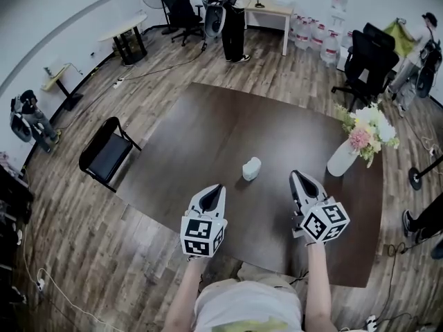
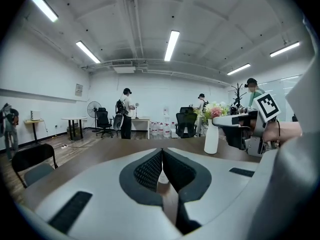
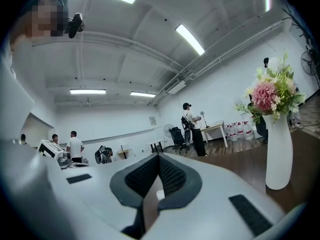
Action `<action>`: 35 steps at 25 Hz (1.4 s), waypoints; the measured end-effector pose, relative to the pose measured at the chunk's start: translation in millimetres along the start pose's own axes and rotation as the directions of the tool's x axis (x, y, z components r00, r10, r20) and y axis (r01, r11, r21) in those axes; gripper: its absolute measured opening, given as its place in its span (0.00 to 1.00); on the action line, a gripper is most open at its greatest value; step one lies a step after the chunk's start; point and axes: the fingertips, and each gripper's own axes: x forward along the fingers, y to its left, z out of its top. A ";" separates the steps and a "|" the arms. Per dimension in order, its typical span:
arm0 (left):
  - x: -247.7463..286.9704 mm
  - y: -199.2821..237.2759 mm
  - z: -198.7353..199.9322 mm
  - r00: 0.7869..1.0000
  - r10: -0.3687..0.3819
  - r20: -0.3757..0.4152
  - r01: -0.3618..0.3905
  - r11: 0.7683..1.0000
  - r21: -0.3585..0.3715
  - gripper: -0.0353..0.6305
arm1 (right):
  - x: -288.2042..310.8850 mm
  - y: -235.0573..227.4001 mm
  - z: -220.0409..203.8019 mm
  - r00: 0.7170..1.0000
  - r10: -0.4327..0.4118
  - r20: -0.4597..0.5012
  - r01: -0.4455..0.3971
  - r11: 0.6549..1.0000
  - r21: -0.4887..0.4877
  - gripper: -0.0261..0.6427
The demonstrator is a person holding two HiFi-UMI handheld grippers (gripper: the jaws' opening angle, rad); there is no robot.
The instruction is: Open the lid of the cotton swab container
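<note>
- Left claw (image 1: 219, 187): jaws closed, the ribbed pads (image 2: 150, 170) meeting at their tips, with nothing gripped. It is held over the near part of the desk (image 1: 208, 126).
- Right claw (image 1: 296, 174): jaws likewise closed tip to tip and empty. It is held level over the desk, well apart from the left claw.
- Marker cubes, two: one on each claw, left (image 1: 202, 235) and right (image 1: 324, 221). The forearms behind them are cut off by the lower edge of the head view.
- Cotton swab container (image 1: 251, 168), one: small and white, standing on the desk ahead of the two claws and between them, touching neither. Its lid seam is too small to make out. In each gripper view only a pale sliver shows through the slit below the pads.
- Vase (image 1: 342, 159), one: white, holding flowers (image 1: 370, 130), at the desk's right edge, beyond the right claw.
- Folding chair (image 1: 104, 154), one: black, just beside the desk's left edge.
- Office chairs, two: both black, one at the far wall (image 1: 181, 9), one at the right (image 1: 370, 57).
- Water bottles (image 1: 311, 33): clustered by the far wall, too blurred to count.
</note>
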 end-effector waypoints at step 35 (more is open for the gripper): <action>182.2 -20.4 -130.4 0.925 -0.255 -0.281 0.261 0.965 -0.017 0.46 | 67.4 -64.0 -112.8 0.980 -0.065 -0.188 0.080 0.994 0.072 0.07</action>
